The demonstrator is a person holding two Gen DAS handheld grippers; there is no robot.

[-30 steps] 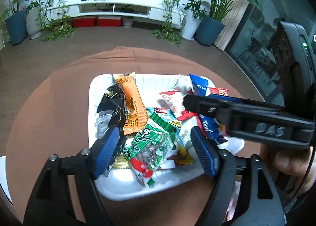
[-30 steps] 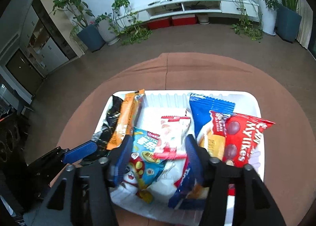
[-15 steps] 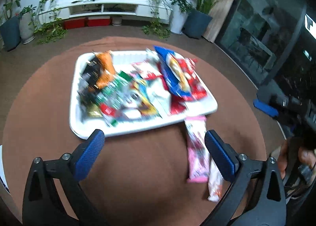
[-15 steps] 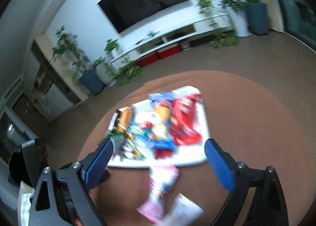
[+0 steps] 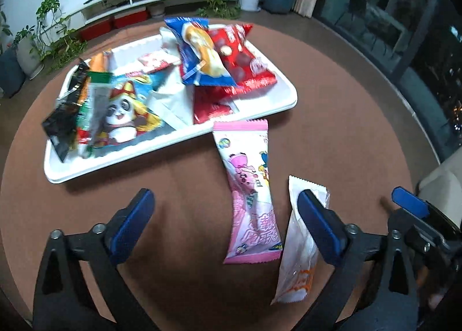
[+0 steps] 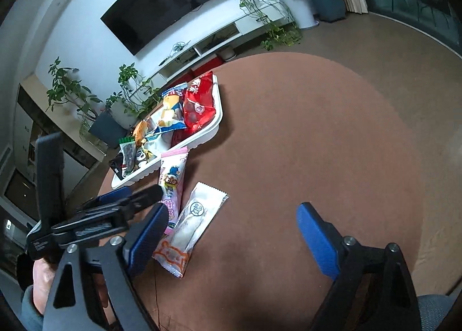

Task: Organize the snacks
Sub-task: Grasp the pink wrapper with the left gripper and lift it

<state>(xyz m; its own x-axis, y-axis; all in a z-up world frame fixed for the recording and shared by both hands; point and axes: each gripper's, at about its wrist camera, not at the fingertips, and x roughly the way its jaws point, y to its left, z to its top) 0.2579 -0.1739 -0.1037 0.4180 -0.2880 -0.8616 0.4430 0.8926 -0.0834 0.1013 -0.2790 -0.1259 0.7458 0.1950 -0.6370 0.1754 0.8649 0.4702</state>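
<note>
Both fingers [image 5: 131,224] spread wide, pink packet [image 5: 250,195] beside tray [image 5: 161,144]

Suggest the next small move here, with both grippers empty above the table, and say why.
Probably lower the left gripper toward the pink packet and close on it. Both grippers are open and empty, and that packet and the white packet beside it lie on the brown table, outside the white tray. The pink one sits between the left fingers.
</note>
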